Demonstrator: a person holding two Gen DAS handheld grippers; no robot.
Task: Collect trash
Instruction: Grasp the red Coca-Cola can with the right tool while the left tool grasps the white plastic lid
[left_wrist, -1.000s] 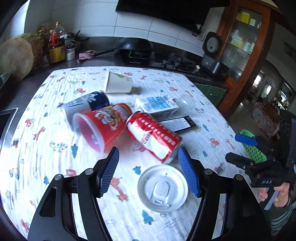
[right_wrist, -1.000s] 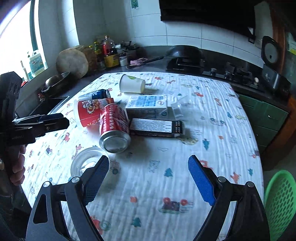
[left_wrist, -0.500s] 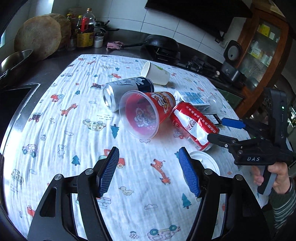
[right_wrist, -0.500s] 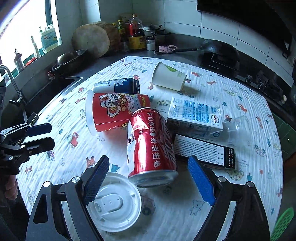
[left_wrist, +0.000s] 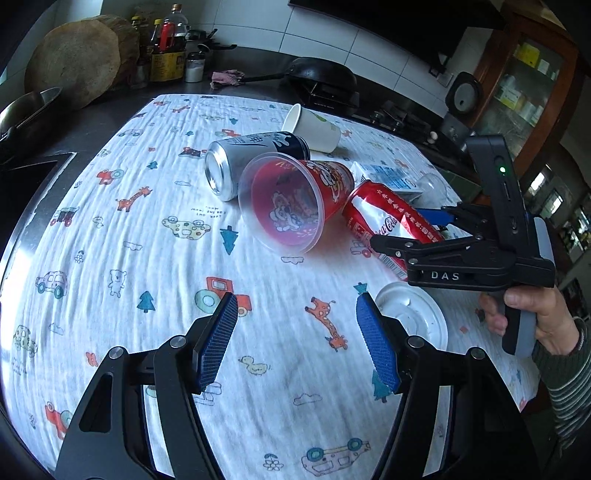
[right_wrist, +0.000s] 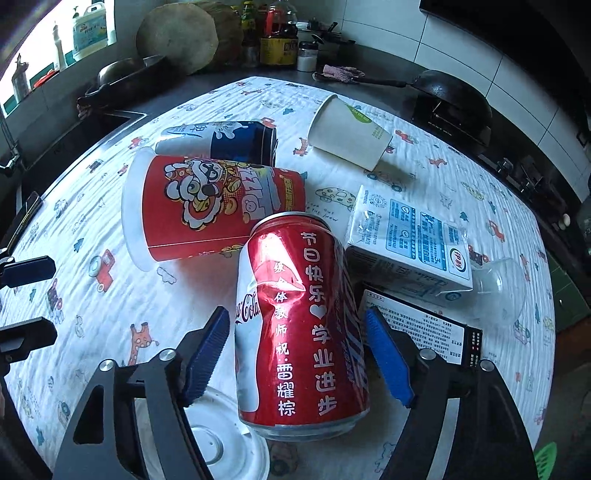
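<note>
Trash lies on a patterned tablecloth (left_wrist: 122, 236). A dented red cola can (right_wrist: 301, 325) lies between the pads of my open right gripper (right_wrist: 297, 326); I cannot tell whether the pads touch it. Around it lie a red plastic cup (right_wrist: 207, 210), a blue-and-silver can (right_wrist: 221, 140), a white paper cup (right_wrist: 349, 134), a milk carton (right_wrist: 406, 243), a black box (right_wrist: 417, 328) and a white lid (right_wrist: 221, 450). My left gripper (left_wrist: 295, 321) is open and empty above bare cloth, short of the red cup (left_wrist: 291, 206) and the lid (left_wrist: 412, 319). The right gripper (left_wrist: 461, 254) also shows there over the cola can (left_wrist: 384, 225).
A counter behind the table holds a black pan (right_wrist: 450, 92), bottles (right_wrist: 277, 40), a round wooden board (right_wrist: 177, 37) and a metal bowl (right_wrist: 122, 70). A sink (right_wrist: 62, 147) lies at the left. A clear plastic cup (right_wrist: 506, 280) lies by the carton. A green basket (right_wrist: 545, 456) shows lower right.
My right gripper has moved forward so the cola can now lies between its pads. My left gripper has swung left and back, now facing the red cup's mouth.
</note>
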